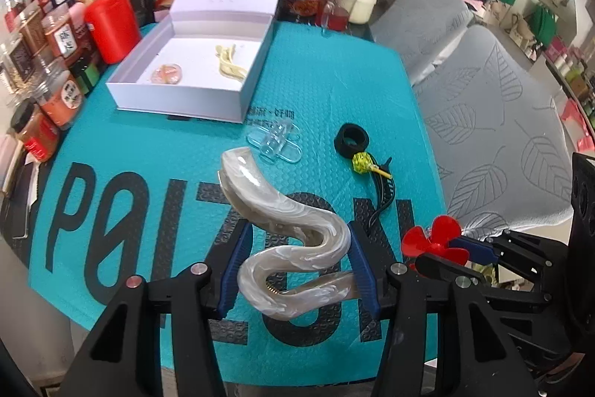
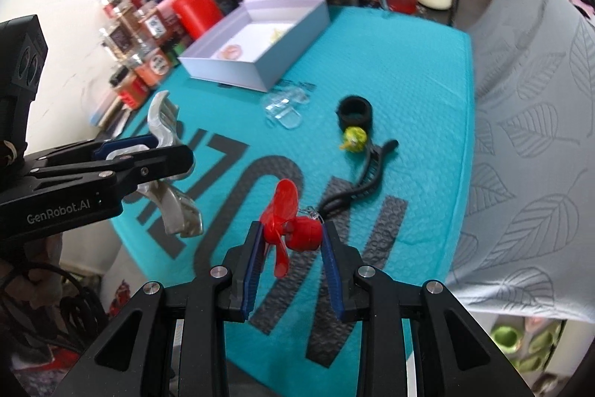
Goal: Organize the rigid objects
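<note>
pearly S-shaped clip gripped, red fan gripped

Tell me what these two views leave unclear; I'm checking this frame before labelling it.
- Left wrist: the pearly wavy hair clip has its lower end hidden behind the blue pads.
- Left wrist: the red fan is partly covered by the right gripper.
- Right wrist: the white box has contents blurred and too small to identify.
- Right wrist: the clear plastic piece is smeared, shape unreadable.
</note>
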Action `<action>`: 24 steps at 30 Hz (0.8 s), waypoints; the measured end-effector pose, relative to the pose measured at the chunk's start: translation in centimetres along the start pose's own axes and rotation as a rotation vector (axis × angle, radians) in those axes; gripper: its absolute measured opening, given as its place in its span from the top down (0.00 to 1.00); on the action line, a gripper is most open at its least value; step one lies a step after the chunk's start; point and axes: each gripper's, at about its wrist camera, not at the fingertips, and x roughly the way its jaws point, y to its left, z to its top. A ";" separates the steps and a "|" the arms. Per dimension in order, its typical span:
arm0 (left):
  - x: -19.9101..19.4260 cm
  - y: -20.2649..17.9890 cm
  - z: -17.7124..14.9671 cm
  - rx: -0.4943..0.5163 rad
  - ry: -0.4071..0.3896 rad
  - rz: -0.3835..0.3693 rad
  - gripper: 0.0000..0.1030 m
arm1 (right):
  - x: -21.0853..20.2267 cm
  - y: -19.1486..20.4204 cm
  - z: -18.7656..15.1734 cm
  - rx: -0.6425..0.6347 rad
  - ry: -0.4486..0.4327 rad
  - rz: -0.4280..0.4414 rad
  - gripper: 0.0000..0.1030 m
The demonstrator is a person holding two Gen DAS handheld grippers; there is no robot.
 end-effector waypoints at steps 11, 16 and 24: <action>-4.3 1.7 1.8 0.010 -0.078 0.014 0.50 | -1.7 3.6 2.2 -0.084 -0.022 0.042 0.71; -5.1 3.2 3.5 0.033 -0.091 0.014 0.50 | -1.7 5.6 3.8 -0.083 -0.034 0.060 0.71; -5.4 6.1 6.1 0.050 -0.114 0.017 0.50 | -0.7 8.2 7.4 -0.084 -0.062 0.065 0.71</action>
